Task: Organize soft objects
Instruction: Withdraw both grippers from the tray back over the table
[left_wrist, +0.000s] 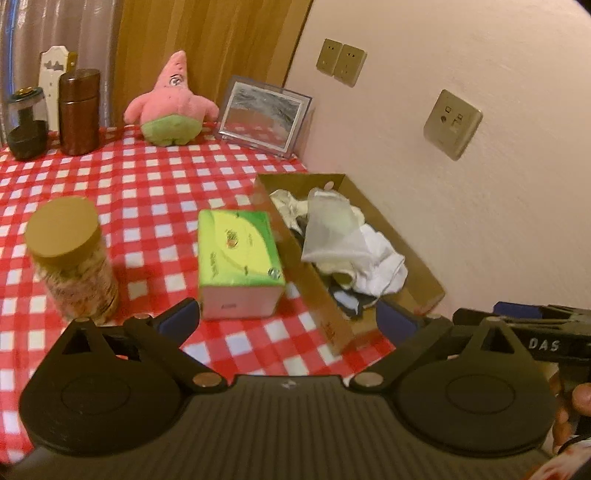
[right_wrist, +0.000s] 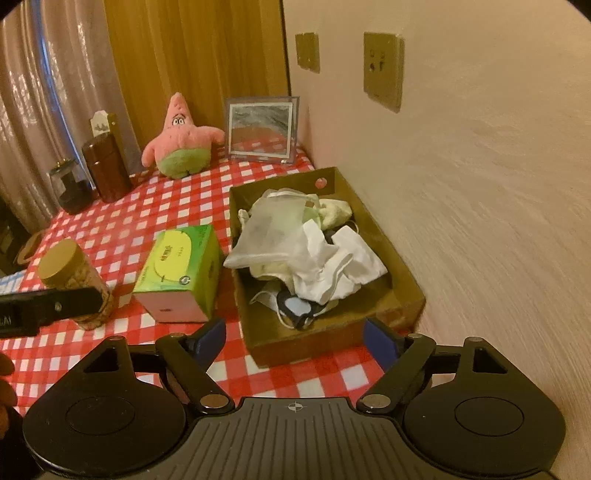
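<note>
The brown cardboard box (right_wrist: 402, 291) stood on the bench covered with a red-and-white checked cloth (right_wrist: 122, 229), its long side close along the pale pink wall (right_wrist: 480, 184). Inside it lay a loose heap of soft items: a translucent mesh pouch (right_wrist: 269, 229) on top, crumpled white cloth (right_wrist: 332, 266) beside it, and a dark blue and white piece (right_wrist: 295, 310) at the near end.

The left gripper (left_wrist: 288, 321) hung above the bench before the box's near corner, its blue-padded fingers (left_wrist: 177, 321) spread wide with nothing between them. The right gripper (right_wrist: 293, 338) hovered in front of the box's near wall, its fingers (right_wrist: 210, 336) also wide apart and empty.

Just left of the box sat a green and yellow tissue box (right_wrist: 181, 273), and farther left a clear jar with a tan lid (right_wrist: 74, 280). At the far edge a pink star-shaped plush toy with green shorts (right_wrist: 181, 140) sat upright beside a small framed mirror (right_wrist: 260, 129), with a dark brown cylindrical canister (right_wrist: 105, 170) to the left.
</note>
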